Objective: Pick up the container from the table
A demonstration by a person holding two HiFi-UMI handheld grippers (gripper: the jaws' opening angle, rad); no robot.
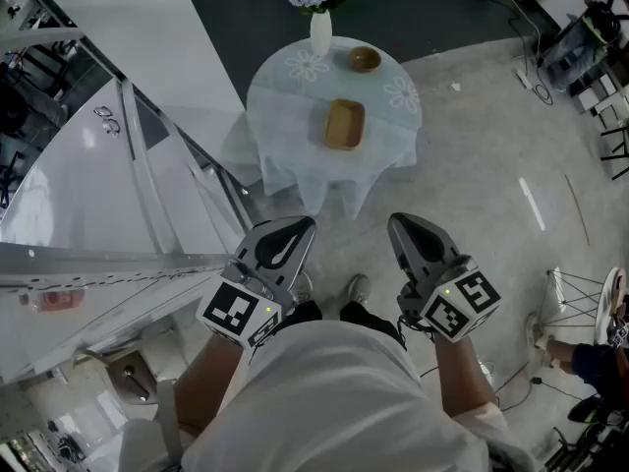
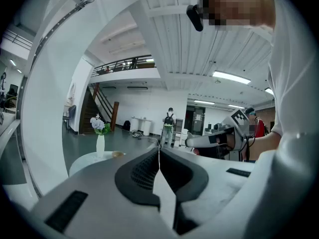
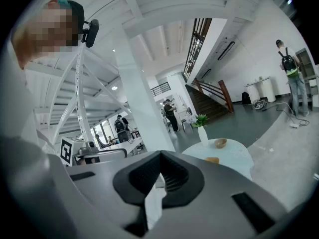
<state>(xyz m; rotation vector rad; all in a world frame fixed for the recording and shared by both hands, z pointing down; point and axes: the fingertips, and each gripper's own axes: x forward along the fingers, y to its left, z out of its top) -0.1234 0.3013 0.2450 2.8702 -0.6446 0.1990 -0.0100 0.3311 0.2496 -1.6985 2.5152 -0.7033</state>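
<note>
A square wooden container (image 1: 344, 124) lies in the middle of a round table with a white cloth (image 1: 285, 116), well ahead of me. Behind it are a small round wooden bowl (image 1: 365, 59) and a white vase of flowers (image 1: 320, 29). My left gripper (image 1: 303, 224) and right gripper (image 1: 397, 221) are held close to my body, short of the table, both shut with nothing in them. In the right gripper view the container (image 3: 212, 160) and bowl (image 3: 220, 143) show small beyond the shut right gripper (image 3: 160, 156). In the left gripper view, the vase (image 2: 100, 144) stands far beyond the shut left gripper (image 2: 159, 149).
A white slanted structure with metal braces (image 1: 138, 175) runs along my left. Bare grey floor (image 1: 491, 165) lies between me and the table. A wire stand (image 1: 580, 298) and another person's leg (image 1: 590, 362) are at the right. Cables and equipment (image 1: 580, 47) sit at the far right.
</note>
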